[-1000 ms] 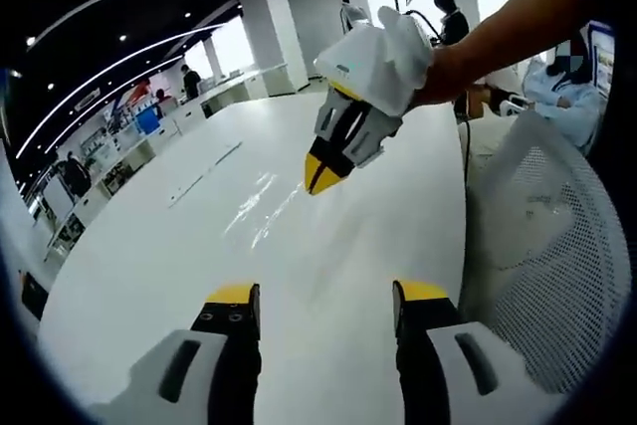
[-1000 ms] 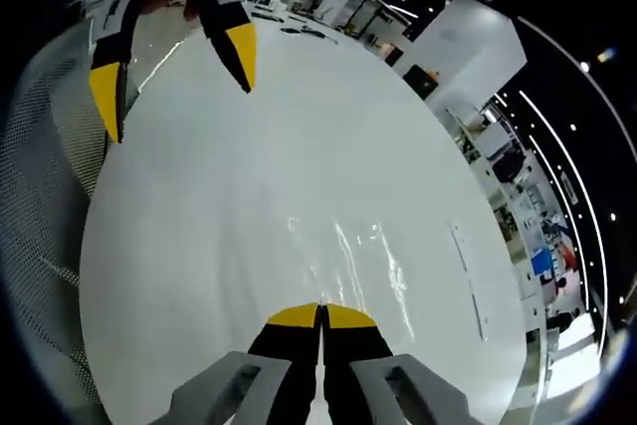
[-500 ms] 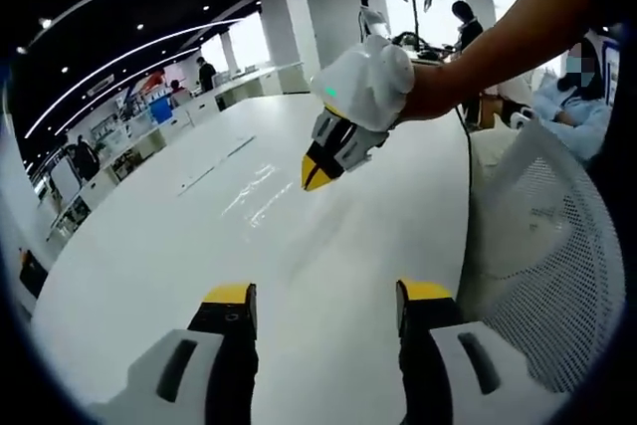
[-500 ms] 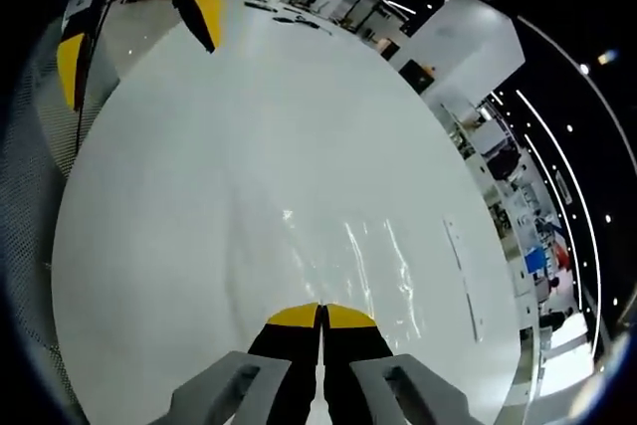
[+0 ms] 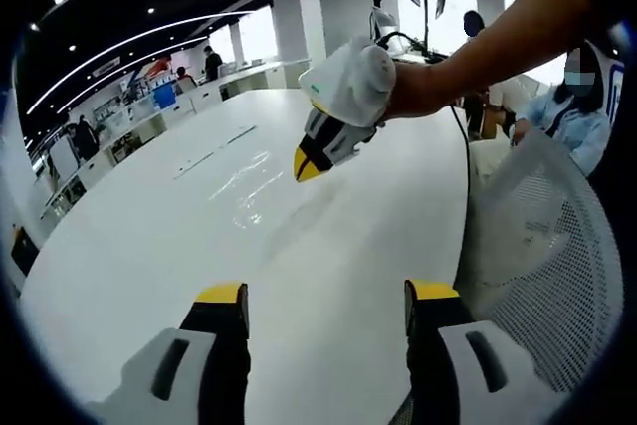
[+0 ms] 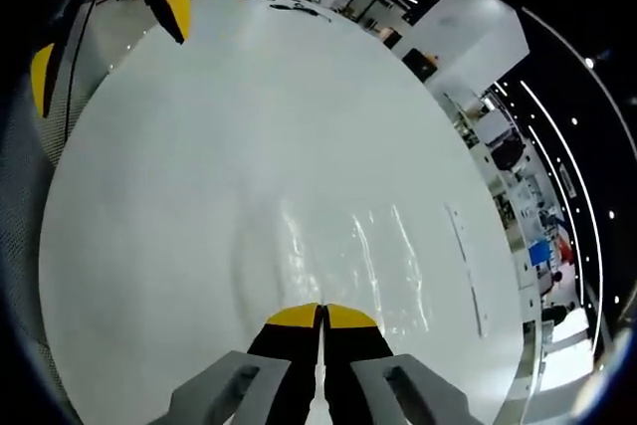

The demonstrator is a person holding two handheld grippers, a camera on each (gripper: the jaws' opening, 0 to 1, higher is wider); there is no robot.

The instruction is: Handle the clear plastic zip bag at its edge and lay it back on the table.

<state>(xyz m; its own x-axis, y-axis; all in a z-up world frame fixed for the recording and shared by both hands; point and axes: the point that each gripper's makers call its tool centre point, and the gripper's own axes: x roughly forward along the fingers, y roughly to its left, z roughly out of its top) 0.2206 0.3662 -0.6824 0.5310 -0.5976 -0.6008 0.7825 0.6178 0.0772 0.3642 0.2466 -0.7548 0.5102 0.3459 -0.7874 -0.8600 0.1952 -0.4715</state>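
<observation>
Two hand-held grippers with black jaws and yellow tips work over a broad, glossy white surface point(image 5: 328, 276). In the left gripper view, the left hand-held gripper point(image 5: 323, 304) rises from the bottom with its jaws standing wide apart and nothing between them, above bare white surface. Farther out in the same view, the right hand-held gripper point(image 5: 311, 158) comes in from the upper right, held by a person's hand in a white cover point(image 5: 348, 82); its yellow tips are pressed together and point down toward the surface.

The clear plastic zip bag point(image 5: 246, 189) lies flat on the surface just beyond and to the left of those tips, visible mainly as pale streaks of glare. In the right gripper view, the right hand-held gripper point(image 6: 320, 318) shows its jaws closed tip to tip, and the bag point(image 6: 343, 261) spreads out flat directly ahead of them. Whether the tips pinch the bag's near edge cannot be told. The left hand-held gripper point(image 6: 109, 32) appears at the upper left of that view, its jaws spread.

Beside the surface stands a white mesh-backed chair point(image 5: 542, 246), and a long thin strip point(image 6: 466, 271) lies on the surface beyond the bag.
</observation>
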